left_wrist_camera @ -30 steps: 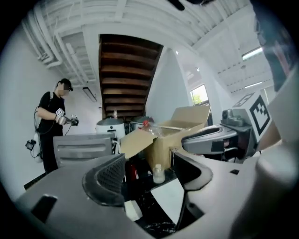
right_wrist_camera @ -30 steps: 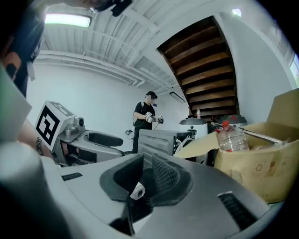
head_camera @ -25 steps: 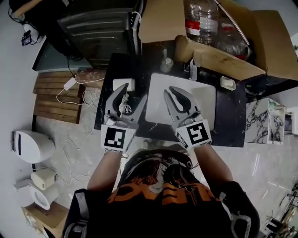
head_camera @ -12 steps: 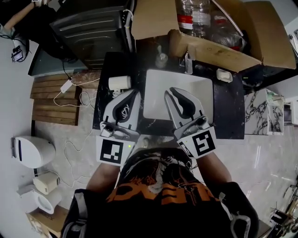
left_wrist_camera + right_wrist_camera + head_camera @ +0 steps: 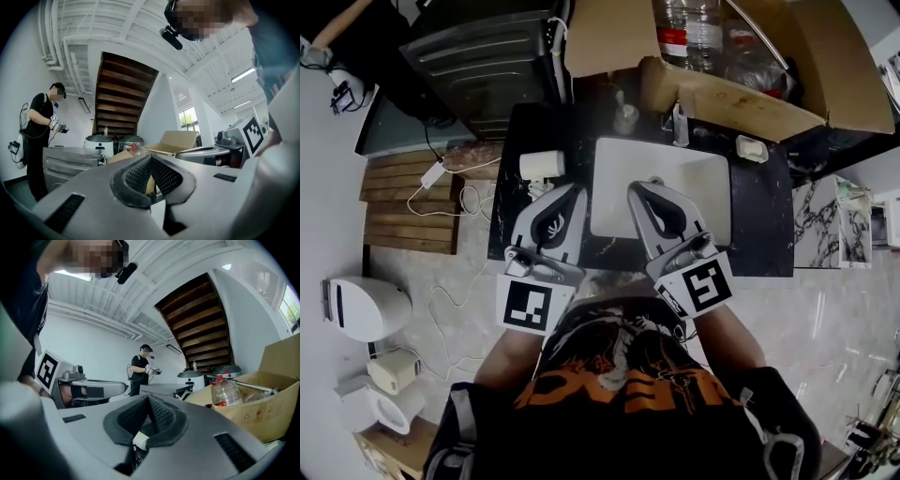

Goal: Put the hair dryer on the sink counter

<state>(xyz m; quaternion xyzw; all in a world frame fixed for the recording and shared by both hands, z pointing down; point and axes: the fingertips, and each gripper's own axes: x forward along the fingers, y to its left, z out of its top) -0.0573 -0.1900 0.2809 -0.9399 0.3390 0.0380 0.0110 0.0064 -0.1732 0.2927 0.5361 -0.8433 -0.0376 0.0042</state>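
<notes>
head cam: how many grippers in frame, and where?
2. The left gripper hangs over the dark counter just left of the basin, near the hair dryer; the right gripper over the basin. Neither is hidden.

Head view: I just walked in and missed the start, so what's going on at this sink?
A person holds a gripper in each hand over the black sink counter. The left gripper and right gripper both have tongs shut on nothing. The white hair dryer lies on the counter left of the basin, beyond the left gripper, so placing looks done.
</notes>
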